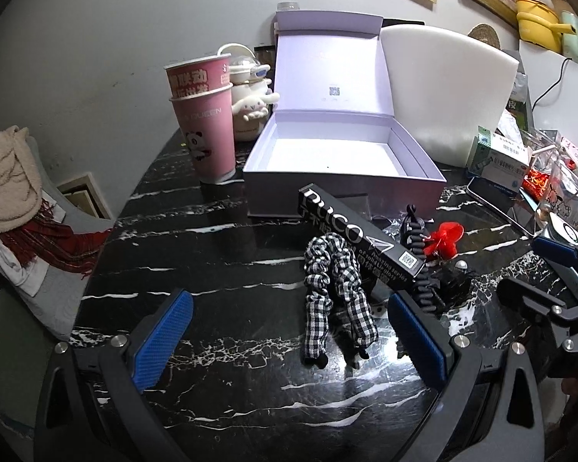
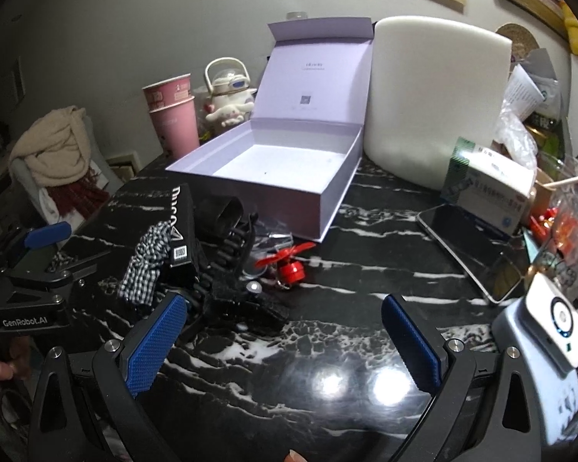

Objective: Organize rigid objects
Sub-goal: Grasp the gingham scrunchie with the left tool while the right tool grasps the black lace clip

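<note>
Both grippers are hovering low over the black marble desk (image 1: 212,254), each spread wide and holding nothing. The left gripper (image 1: 289,338) is sitting just behind the checked scrunchie (image 1: 339,292), which is lying between its 2 blue pads. Ahead of it, the long black carton (image 1: 360,238) is resting tilted across the scrunchie and a black coiled hair tie (image 1: 418,242). The red clip (image 1: 443,240) is lying just to the right of that pile, and beyond everything the open lilac box (image 1: 339,154) is standing empty.

The right gripper (image 2: 285,338) is hanging over bare desk, with the same pile ahead and to its left and a phone (image 2: 470,246) ahead on its right.

The carton looks light and stiff, probably thin card that would dent under a hard squeeze; taking it across its narrow width near the middle seems soundest, since it is propped and could tip. The red clip appears small, hard and slippery.
</note>
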Demonstrator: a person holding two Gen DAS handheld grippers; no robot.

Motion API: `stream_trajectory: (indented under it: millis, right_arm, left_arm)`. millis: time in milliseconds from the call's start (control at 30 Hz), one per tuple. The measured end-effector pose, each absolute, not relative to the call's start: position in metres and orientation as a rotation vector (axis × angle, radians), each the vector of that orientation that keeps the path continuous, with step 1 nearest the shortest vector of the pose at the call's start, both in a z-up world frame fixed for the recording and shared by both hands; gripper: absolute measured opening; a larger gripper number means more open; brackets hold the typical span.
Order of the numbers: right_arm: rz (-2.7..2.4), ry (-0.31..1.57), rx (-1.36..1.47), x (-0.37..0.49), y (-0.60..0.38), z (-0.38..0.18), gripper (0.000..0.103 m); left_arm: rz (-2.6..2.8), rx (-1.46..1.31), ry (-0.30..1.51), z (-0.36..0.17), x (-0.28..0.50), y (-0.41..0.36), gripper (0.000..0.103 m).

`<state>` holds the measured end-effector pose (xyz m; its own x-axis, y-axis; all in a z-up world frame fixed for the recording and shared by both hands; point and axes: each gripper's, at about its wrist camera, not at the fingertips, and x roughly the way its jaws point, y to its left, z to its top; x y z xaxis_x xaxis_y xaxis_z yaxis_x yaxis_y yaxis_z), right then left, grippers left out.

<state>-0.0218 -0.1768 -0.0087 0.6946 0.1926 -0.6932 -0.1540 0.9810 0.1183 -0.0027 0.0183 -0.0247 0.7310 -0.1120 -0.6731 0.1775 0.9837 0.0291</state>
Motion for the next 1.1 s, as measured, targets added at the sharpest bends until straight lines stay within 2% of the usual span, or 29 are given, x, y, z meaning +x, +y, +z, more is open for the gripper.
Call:
stream_trajectory:
  millis: [167,333,433,500,733,767,800,900,933,967,1000,1100]
  right_arm:
    - [0.211,0.818,0.057,-0.015,-0.174,-0.026,0.103]
    - [0.22,0.836,0.068,-0.01,-0.175,-0.036,0.099]
    - [0.235,0.849,0.089,-0.004,-0.174,-0.042,0.098]
    - [0.249,0.853,0.094,-0.002,-0.172,-0.045,0.096]
    - [0.288,0.873,0.131,0.006,-0.167,-0.054,0.088]
    - [0.297,0.874,0.135,0.007,-0.166,-0.054,0.086]
    - [0.304,0.873,0.138,0.008,-0.165,-0.054,0.084]
    - [0.311,0.871,0.131,0.009,-0.161,-0.054,0.071]
    - [0.303,0.869,0.118,0.009,-0.159,-0.054,0.061]
    - [0.297,0.868,0.113,0.009,-0.158,-0.054,0.056]
    - [0.291,0.866,0.111,0.009,-0.158,-0.054,0.044]
    - [0.305,0.858,0.132,0.008,-0.162,-0.054,0.037]
  left_arm:
    - [-0.187,0.072,0.761,-0.035,0.005,0.018,0.102]
    - [-0.25,0.029,0.769,-0.041,0.012,0.016,0.095]
    - [-0.262,0.04,0.791,-0.048,0.018,0.01,0.085]
    - [-0.275,0.047,0.803,-0.052,0.02,0.007,0.071]
    - [-0.317,0.011,0.85,-0.066,0.031,0.008,0.067]
    - [-0.318,0.009,0.852,-0.067,0.031,0.008,0.059]
    - [-0.318,0.009,0.856,-0.068,0.033,0.007,0.048]
    - [-0.318,0.007,0.861,-0.073,0.034,0.008,0.035]
    - [-0.323,0.009,0.86,-0.074,0.034,0.008,0.032]
    - [-0.322,0.01,0.858,-0.074,0.033,0.009,0.03]
    - [-0.322,0.005,0.86,-0.074,0.033,0.01,0.028]
    - [-0.334,-0.03,0.863,-0.073,0.032,0.015,0.023]
